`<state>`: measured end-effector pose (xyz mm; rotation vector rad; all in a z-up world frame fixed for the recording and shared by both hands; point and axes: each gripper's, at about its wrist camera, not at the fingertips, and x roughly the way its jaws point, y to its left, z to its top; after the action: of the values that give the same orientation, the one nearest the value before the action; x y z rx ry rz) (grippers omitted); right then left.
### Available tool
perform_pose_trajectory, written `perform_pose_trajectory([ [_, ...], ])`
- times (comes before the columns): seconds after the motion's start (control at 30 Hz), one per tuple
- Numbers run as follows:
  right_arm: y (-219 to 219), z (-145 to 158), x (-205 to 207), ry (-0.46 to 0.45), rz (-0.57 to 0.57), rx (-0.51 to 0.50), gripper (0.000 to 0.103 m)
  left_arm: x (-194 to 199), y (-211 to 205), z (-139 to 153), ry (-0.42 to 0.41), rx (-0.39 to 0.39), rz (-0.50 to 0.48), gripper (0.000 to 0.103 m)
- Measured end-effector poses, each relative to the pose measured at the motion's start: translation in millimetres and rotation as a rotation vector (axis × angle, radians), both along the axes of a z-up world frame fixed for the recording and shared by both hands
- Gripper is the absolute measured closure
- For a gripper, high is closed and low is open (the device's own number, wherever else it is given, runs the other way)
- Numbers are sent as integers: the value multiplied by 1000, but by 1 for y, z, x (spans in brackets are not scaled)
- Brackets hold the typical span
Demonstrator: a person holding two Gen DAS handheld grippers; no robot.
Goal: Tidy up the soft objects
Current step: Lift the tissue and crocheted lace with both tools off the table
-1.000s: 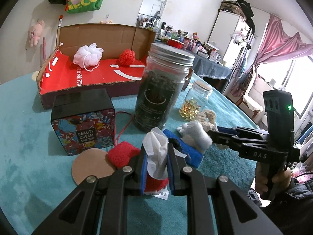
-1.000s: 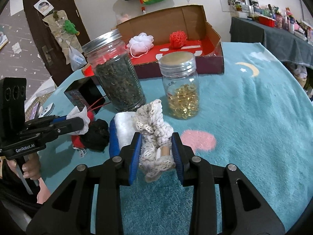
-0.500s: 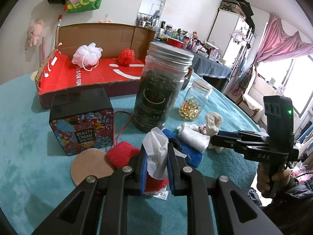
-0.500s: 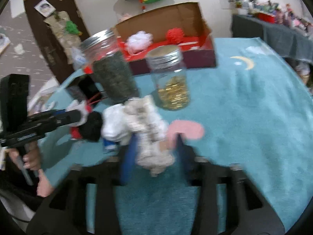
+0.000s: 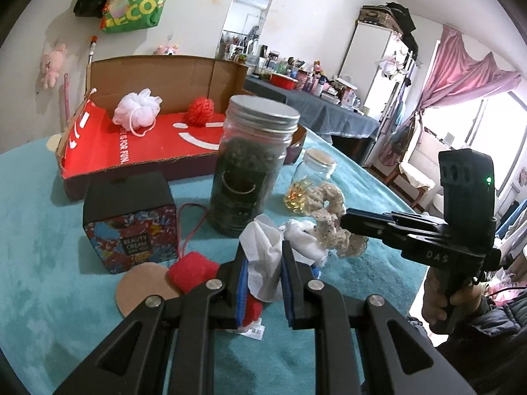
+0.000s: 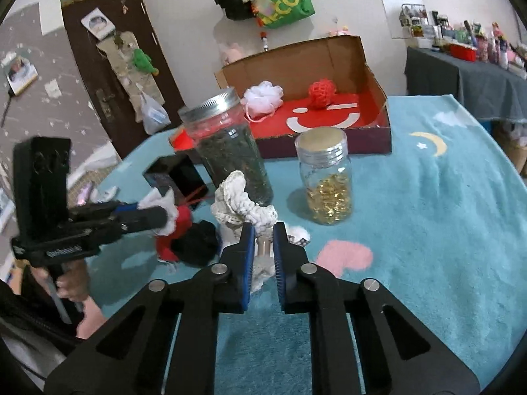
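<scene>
Both pairs of jaws are clamped on soft things. Left gripper (image 5: pixel 263 275) pinches a crumpled white tissue (image 5: pixel 263 263) between its blue pads, over a red woolly piece (image 5: pixel 192 271) lying on the teal tablecloth (image 6: pixel 444 230). Right gripper (image 6: pixel 263 250) is closed on a cream crocheted scrunchie (image 6: pixel 240 204), held clear of the cloth just in front of the tall dark-filled jar (image 6: pixel 230 151). Beside that jar, on the right gripper's side, stands a smaller jar of golden capsules (image 6: pixel 326 177); on its other side sits a black patterned box (image 5: pixel 130 220). Behind the tall jar lies an open cardboard box (image 6: pixel 359 65) with a red floor, holding a white mesh pouf (image 5: pixel 136 108) and a red knitted ball (image 5: pixel 200 115).
</scene>
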<state>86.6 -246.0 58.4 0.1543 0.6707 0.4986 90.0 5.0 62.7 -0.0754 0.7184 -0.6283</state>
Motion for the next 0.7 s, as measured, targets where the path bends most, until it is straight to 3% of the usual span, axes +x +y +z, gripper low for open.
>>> perform_pose_trajectory([
  [0.13,-5,-7,4,38,1,36,92,-1,3,-2,11,-3,7,85],
  [0.7,-22,-4,1,34,-40,48,92,-4,21,0,17,-1,50,85],
])
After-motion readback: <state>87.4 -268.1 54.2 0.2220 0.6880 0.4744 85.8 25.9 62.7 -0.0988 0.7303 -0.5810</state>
